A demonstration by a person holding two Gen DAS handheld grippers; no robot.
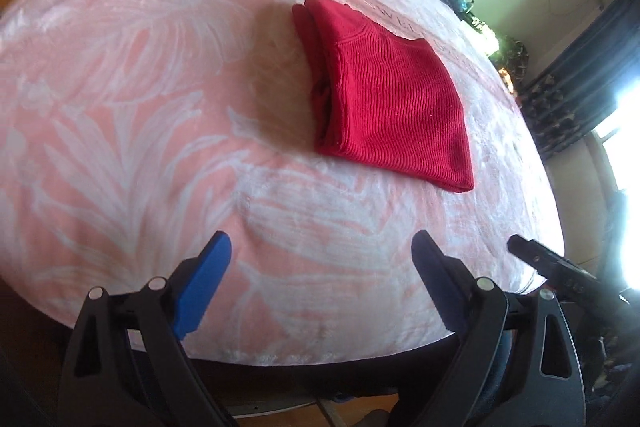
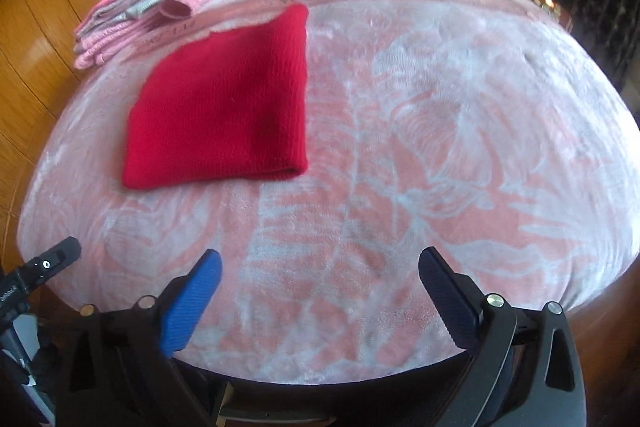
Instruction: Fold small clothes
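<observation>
Both claws hover low at the near edge of the pink blanket (image 1: pixel 120 131), left claw (image 1: pixel 322 259) and right claw (image 2: pixel 320 275) spread wide, empty. The folded red sweater (image 1: pixel 384 99) lies well ahead; lettering on the blanket border is partly covered.

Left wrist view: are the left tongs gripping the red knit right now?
No. The left tongs are open with nothing between their tips, well short of the folded red knit lying on the pink blanket.

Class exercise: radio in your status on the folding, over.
Left gripper open, right gripper open, both empty. Red knit folded on blanket. Nothing in the way.
</observation>
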